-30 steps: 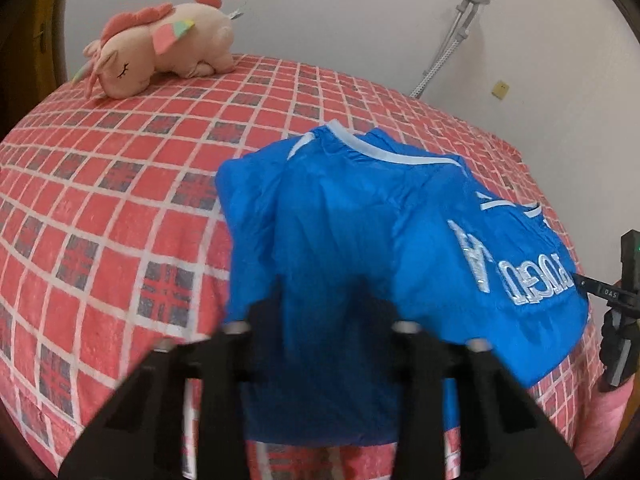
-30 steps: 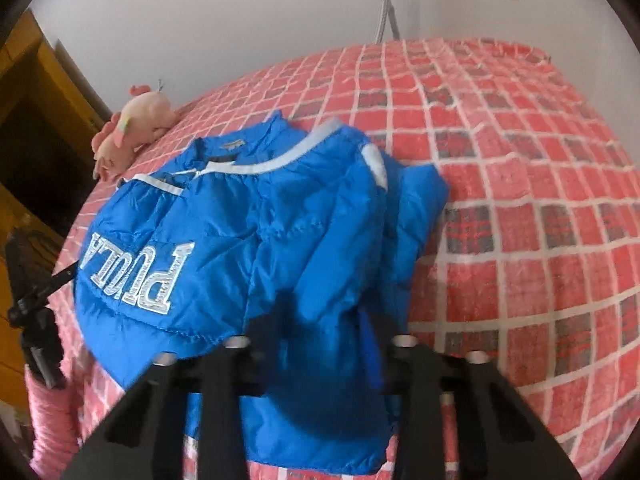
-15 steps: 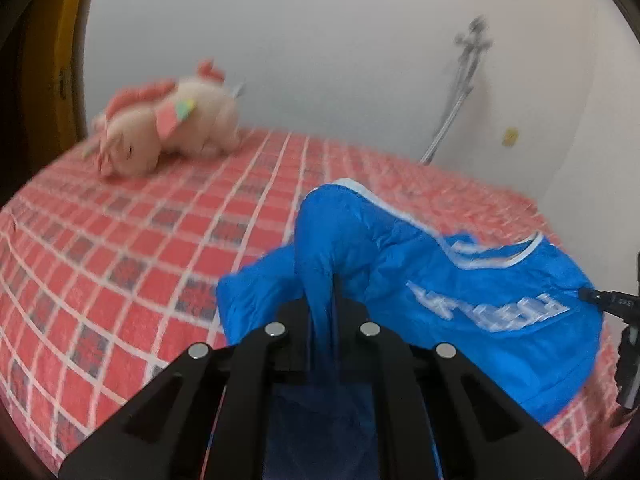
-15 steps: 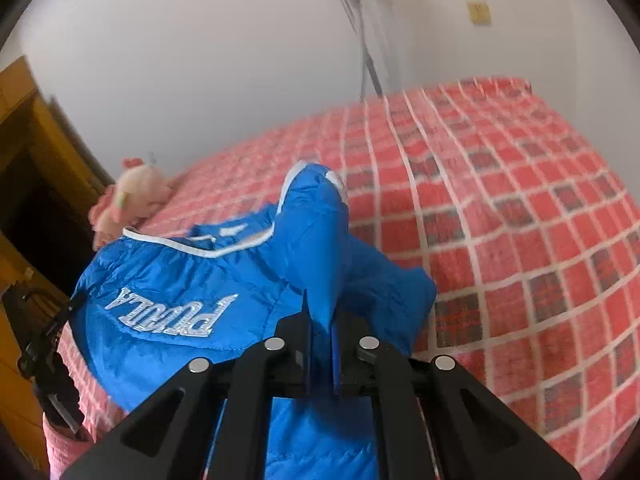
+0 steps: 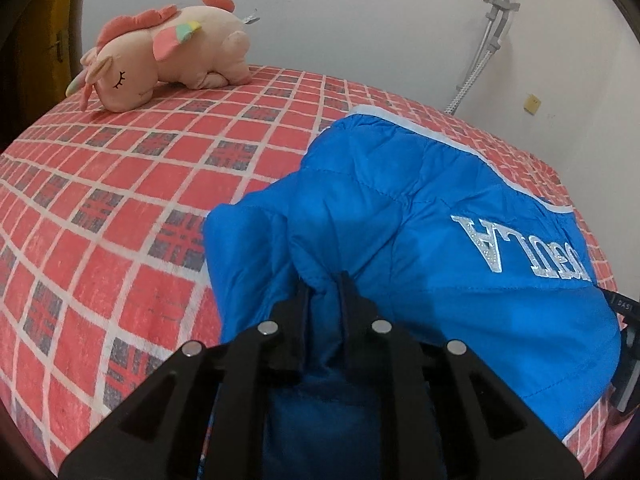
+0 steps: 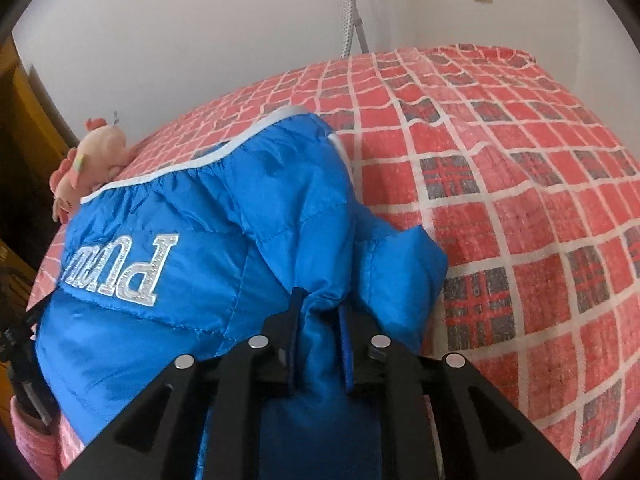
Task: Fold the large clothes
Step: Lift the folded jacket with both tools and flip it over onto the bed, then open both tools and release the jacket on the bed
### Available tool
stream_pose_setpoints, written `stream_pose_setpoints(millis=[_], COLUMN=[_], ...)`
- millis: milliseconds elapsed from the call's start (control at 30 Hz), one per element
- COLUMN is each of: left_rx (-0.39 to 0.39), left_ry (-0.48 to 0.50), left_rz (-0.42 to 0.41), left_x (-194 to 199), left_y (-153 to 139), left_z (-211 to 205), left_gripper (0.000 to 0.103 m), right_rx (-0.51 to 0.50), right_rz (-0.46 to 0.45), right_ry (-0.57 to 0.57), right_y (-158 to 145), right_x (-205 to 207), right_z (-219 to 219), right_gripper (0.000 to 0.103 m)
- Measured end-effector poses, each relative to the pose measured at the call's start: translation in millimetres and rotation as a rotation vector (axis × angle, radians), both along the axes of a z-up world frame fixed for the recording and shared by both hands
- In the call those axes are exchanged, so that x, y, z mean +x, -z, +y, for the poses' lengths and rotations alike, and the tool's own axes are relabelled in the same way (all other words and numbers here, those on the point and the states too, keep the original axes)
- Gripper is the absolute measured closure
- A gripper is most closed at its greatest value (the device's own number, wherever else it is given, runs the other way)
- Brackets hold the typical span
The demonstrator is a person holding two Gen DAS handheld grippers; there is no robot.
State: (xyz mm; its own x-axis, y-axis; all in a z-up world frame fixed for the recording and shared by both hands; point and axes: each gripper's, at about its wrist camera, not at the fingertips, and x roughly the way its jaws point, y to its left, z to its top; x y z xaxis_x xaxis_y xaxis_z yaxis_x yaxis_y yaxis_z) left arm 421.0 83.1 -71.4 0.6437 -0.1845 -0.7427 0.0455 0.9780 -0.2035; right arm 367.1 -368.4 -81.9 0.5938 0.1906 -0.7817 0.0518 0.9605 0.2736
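A blue puffer jacket (image 5: 420, 216) with white trim and silver lettering lies bunched on the red checked bed (image 5: 120, 200). My left gripper (image 5: 323, 286) is shut on a fold of the jacket near its left side. In the right wrist view the same jacket (image 6: 208, 240) fills the left half. My right gripper (image 6: 318, 300) is shut on a fold of it near its right side, next to a folded sleeve (image 6: 400, 264). Both pinched folds stand up between the fingers.
A pink plush unicorn (image 5: 160, 52) lies at the far left of the bed; it also shows in the right wrist view (image 6: 88, 160). A metal pole (image 5: 484, 44) leans on the white wall. The other gripper's black body (image 5: 628, 344) shows at the right edge.
Both grippers went from open over the jacket to shut on folds of it, lifted them, and now hold them lower and nearer the bed.
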Motion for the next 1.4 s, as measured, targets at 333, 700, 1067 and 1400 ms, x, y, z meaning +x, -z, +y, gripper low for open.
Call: stream_pose_setpoints(millis=[333, 700, 1067, 1400], left_rx=[-0.008, 0.077, 0.044, 0.092], left_ry=[-0.035, 0.071, 0.042, 0.148], left_rz=[-0.072, 0.056, 0.14, -0.016], left_x=[-11.4, 79.1, 89.3, -1.1], left_y=[-62.7, -28.9, -8.2, -52.6], left_z=[9.4, -86.9, -73.6, -131.7], left_gripper=[0.076, 0.074, 0.077, 0.074], right_rx=[-0.112, -0.21, -0.142, -0.139], right_rz=[-0.111, -0.009, 0.063, -0.071], right_ry=[0.081, -0.028, 0.024, -0.133], right_y=[-66.2, -30.1, -14.0, -52.2], right_x=[-10.1, 90.5, 93.6, 16.8], right_z=[-10.5, 61.6, 45.6, 100.8], right_gripper=[0.061, 0.063, 0.063, 0.062])
